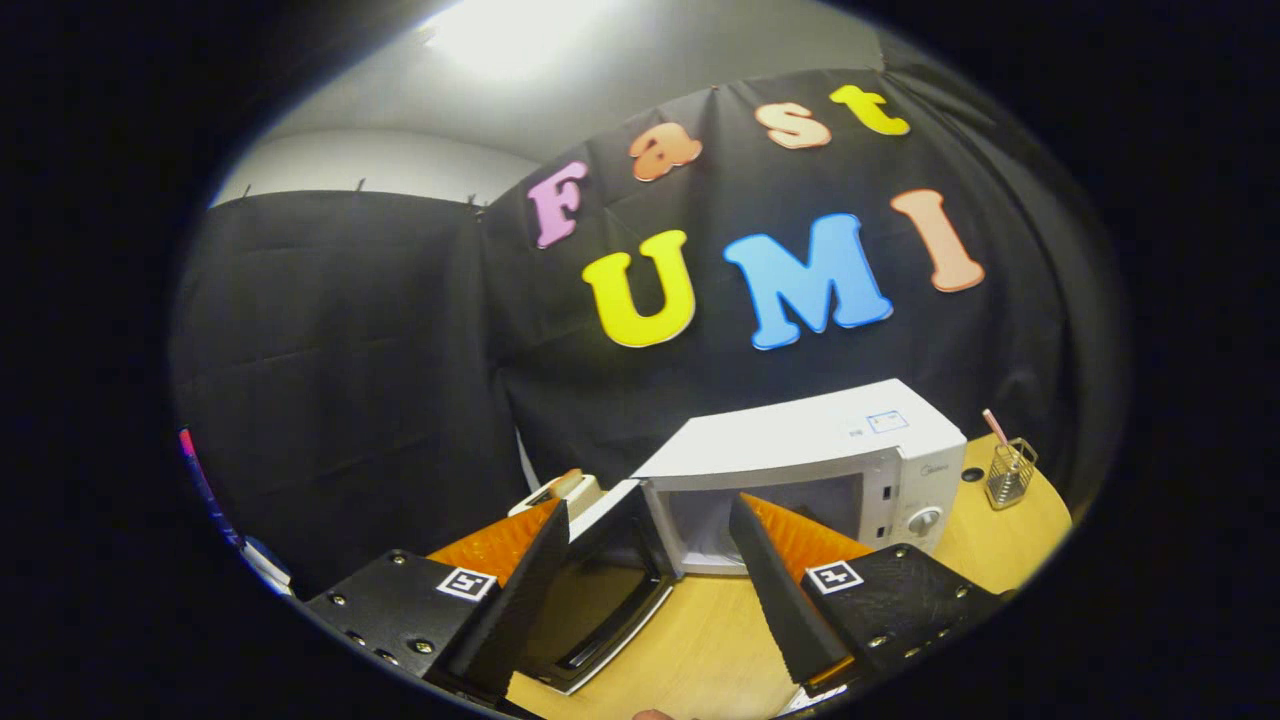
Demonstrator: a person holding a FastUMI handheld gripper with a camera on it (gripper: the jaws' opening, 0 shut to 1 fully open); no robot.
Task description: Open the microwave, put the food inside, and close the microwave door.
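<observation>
A white microwave (800,440) stands on the wooden table (700,650) just ahead of my fingers. Its dark-glass door (600,590) is swung wide open to the left and lies low between my fingers. The pale cavity (800,505) shows past my right finger, and I cannot see anything in the part that is visible. My gripper (648,505) is open, fingers wide apart, with nothing held between them. A small white and tan object (560,490) peeks out behind my left fingertip, left of the door; I cannot tell what it is.
A wire holder (1010,475) with a pink stick in it stands on the table right of the microwave, with a small dark disc (972,475) beside it. The booth's black cloth wall hangs close behind the microwave. The table's round edge curves off at the right.
</observation>
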